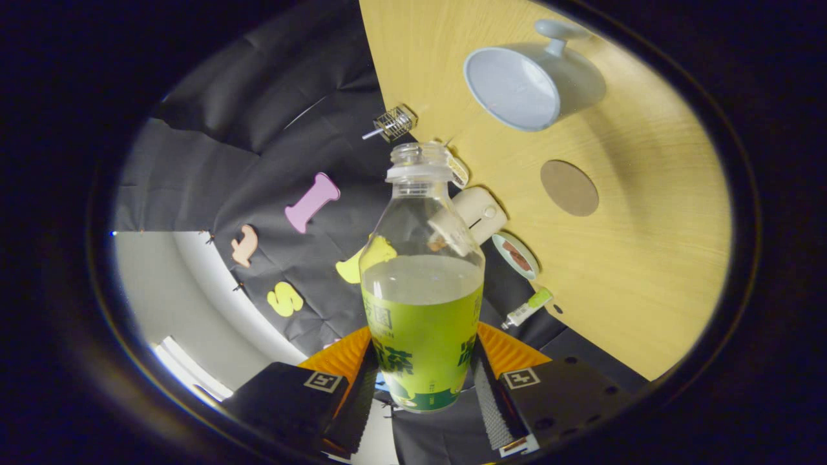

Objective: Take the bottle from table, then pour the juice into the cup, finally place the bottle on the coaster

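Note:
An open clear plastic bottle with a green label and pale juice filling its lower half sits between my fingers, lifted off the table. My gripper is shut on the bottle, both ribbed pads pressing its labelled sides. The view is rolled, so the wooden table appears tilted beyond the bottle. A pale blue cup with a handle stands on the table, beyond the bottle's mouth and off to the right. A round brown coaster lies flat on the table, nearer than the cup.
Along the table's back edge, against the black cloth wall, sit a small wire basket, a cream-coloured device, a small round dish and a small green-capped tube.

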`<state>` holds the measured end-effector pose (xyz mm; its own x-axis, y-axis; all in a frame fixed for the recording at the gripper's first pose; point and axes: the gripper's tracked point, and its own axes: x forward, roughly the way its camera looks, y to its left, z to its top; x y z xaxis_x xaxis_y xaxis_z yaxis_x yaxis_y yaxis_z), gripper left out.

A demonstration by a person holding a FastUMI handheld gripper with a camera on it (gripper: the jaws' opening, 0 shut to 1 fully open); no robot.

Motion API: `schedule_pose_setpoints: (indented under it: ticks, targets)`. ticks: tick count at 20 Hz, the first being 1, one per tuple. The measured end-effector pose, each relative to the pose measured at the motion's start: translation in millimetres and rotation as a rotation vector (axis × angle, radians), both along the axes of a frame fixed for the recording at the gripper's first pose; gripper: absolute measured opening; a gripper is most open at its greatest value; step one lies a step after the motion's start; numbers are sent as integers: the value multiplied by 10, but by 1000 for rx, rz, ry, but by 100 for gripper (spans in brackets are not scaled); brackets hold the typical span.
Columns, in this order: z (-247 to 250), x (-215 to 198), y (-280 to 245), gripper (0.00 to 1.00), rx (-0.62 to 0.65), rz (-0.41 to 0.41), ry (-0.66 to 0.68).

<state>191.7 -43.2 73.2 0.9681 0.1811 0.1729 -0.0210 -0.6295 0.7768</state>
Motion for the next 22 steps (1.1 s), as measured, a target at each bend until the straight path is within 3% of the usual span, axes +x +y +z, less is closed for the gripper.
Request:
schedule_pose_setpoints:
  ticks: [5, 22]
  targets:
    - [21, -14, -128, 75, 42, -20, -6]
    - [-111, -28, -208, 75, -26, -55, 18]
